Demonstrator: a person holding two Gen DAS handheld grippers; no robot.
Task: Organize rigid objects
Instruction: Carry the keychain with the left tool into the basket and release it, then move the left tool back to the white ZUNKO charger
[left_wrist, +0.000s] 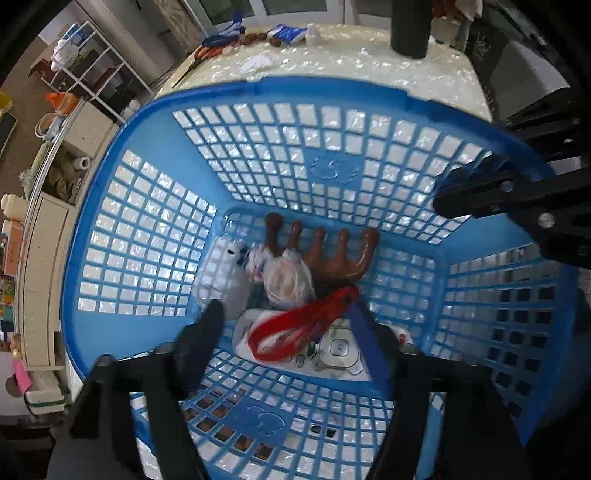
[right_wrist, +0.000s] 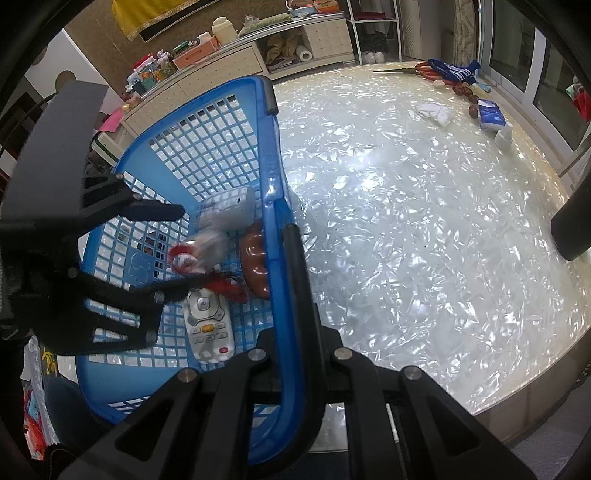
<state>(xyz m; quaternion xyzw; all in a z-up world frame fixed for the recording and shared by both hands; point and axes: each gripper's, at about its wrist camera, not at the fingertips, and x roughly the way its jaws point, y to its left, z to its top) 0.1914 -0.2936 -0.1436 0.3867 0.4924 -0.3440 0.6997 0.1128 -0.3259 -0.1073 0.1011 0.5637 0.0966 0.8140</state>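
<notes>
A blue plastic basket (left_wrist: 92, 229) stands on the pearly table. In it lie a brown wooden massager (left_wrist: 332, 254), a white box (left_wrist: 221, 273), a crumpled white packet (left_wrist: 284, 275), a white remote (left_wrist: 338, 350) and a red lanyard (left_wrist: 295, 328). My left gripper (left_wrist: 291, 325) hangs open inside the basket, just over the lanyard and remote. My right gripper (right_wrist: 282, 218) is shut on the basket's right rim (right_wrist: 275, 177). The remote also shows in the right wrist view (right_wrist: 208, 325).
On the far side of the table lie red-handled scissors (right_wrist: 421, 68), a blue sock (right_wrist: 454, 72), brown beads (right_wrist: 467, 94), a tissue pack (right_wrist: 491, 116) and a white cloth (right_wrist: 436, 110). A dark cylinder (left_wrist: 410, 26) stands at the table's edge. Shelves line the wall.
</notes>
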